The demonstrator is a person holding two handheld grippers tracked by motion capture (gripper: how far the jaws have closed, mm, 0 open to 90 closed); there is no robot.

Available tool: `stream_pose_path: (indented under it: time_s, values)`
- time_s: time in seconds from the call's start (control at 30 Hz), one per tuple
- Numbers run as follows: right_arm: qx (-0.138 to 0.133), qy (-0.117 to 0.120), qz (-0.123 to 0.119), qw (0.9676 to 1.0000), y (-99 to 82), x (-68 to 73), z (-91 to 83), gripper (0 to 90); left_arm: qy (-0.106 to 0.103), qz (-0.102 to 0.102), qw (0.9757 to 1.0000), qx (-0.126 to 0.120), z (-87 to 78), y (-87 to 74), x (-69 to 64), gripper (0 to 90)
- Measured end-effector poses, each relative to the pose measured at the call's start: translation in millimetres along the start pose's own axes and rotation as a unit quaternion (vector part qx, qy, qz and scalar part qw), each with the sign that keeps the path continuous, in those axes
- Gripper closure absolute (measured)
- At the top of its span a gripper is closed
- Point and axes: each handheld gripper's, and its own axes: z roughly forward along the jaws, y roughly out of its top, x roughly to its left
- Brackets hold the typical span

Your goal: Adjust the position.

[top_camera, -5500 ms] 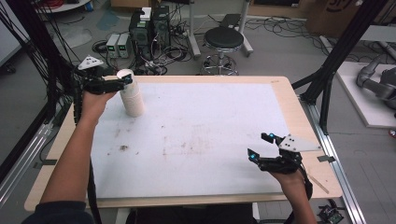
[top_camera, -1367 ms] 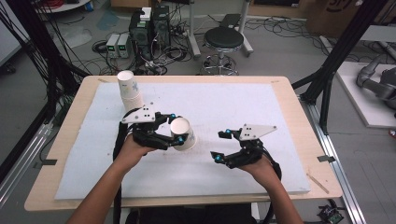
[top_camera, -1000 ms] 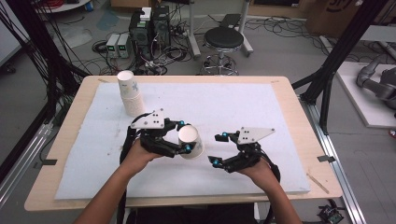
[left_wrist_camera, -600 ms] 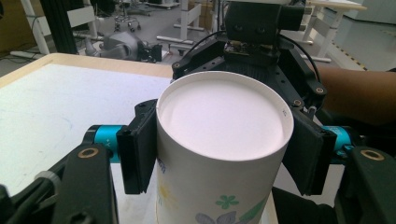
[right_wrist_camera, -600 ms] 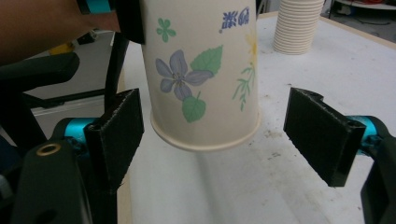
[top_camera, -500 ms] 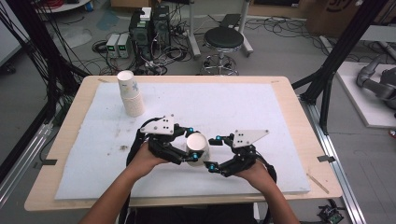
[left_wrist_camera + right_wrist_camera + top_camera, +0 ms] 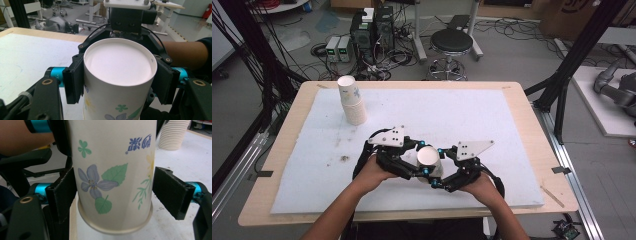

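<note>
A white paper cup [image 7: 428, 157] with a flower print is held just above the white mat, front centre. My left gripper [image 7: 421, 164] is shut on it; both black pads press the cup's [image 7: 117, 82] sides near its closed base in the left gripper view [image 7: 117, 80]. My right gripper [image 7: 439, 169] faces it from the other side, open. In the right gripper view [image 7: 117, 195] the cup [image 7: 112, 170] sits between the jaws rim-first, the left pad [image 7: 62, 195] against it and the right pad [image 7: 172, 195] a gap away.
A stack of paper cups [image 7: 352, 100] stands at the mat's far left, also seen as the stack [image 7: 175, 135] in the right gripper view. The white mat [image 7: 472, 115] covers a wooden table [image 7: 542, 150]. A stool and cables lie on the floor beyond.
My left gripper took a cup from the stack and carried it to front centre. My right gripper moved left until its open jaws flank that cup.
</note>
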Motion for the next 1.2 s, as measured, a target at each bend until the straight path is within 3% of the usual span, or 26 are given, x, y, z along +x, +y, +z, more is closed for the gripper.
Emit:
stream_pose_path:
  time_s: [0.17,0.3,0.4,0.47,0.5,0.53,0.6,0.63,0.67,0.77,0.93,1.03,1.2]
  values:
    - [-0.012,0.023,0.009,0.9996,-4.5,-4.4,0.4,28.6,-0.004,-0.003,1.0000,-0.006,1.4,-1.2,1.7,35.1]
    - [-0.011,0.025,0.007,0.9996,-5.8,-5.5,0.0,31.8,-0.006,-0.004,1.0000,-0.005,2.1,-2.9,2.7,35.6]
    - [-0.009,0.022,0.006,0.9997,-5.6,-5.0,-0.4,33.9,-0.003,0.000,1.0000,-0.006,1.3,-3.4,2.6,35.7]
    - [-0.004,0.019,0.007,0.9998,-5.4,-5.3,-0.6,34.3,0.014,0.011,0.9998,-0.008,0.4,-3.2,1.5,31.4]
    - [0.008,0.017,0.008,0.9998,-5.3,-5.8,-1.7,34.6,0.025,0.006,0.9997,-0.001,-0.9,-2.2,1.8,18.4]
    - [0.008,0.017,0.008,0.9998,-5.3,-5.8,-1.7,34.6,0.025,0.006,0.9997,-0.001,-0.9,-2.2,1.8,15.4]
    - [0.020,0.010,0.000,0.9997,-4.0,-5.9,-3.6,35.0,0.027,0.005,0.9995,0.011,-3.7,-1.4,2.8,15.4]
    - [0.040,0.003,-0.009,0.9991,-1.3,-4.4,-4.7,35.2,0.025,0.003,0.9995,0.017,-4.9,-1.1,3.0,15.4]
    - [0.040,0.003,-0.009,0.9991,-1.3,-4.4,-4.7,35.2,0.023,0.005,0.9994,0.023,-6.1,-0.7,3.3,15.4]
    - [0.078,-0.001,-0.029,0.9965,2.9,-3.7,-3.9,35.2,0.020,0.015,0.9984,0.051,-8.6,1.7,2.3,15.4]
    - [0.103,0.001,-0.035,0.9940,5.0,-7.4,-3.2,35.2,0.022,0.021,0.9970,0.072,-8.7,3.4,2.0,15.4]
    - [0.129,0.005,-0.040,0.9908,8.9,-8.1,-2.6,35.2,0.021,0.019,0.9959,0.086,-7.7,2.7,3.8,15.4]
    - [0.148,0.005,-0.044,0.9880,13.2,-9.2,-1.9,35.2,0.021,0.023,0.9936,0.108,-5.5,3.4,5.7,15.7]
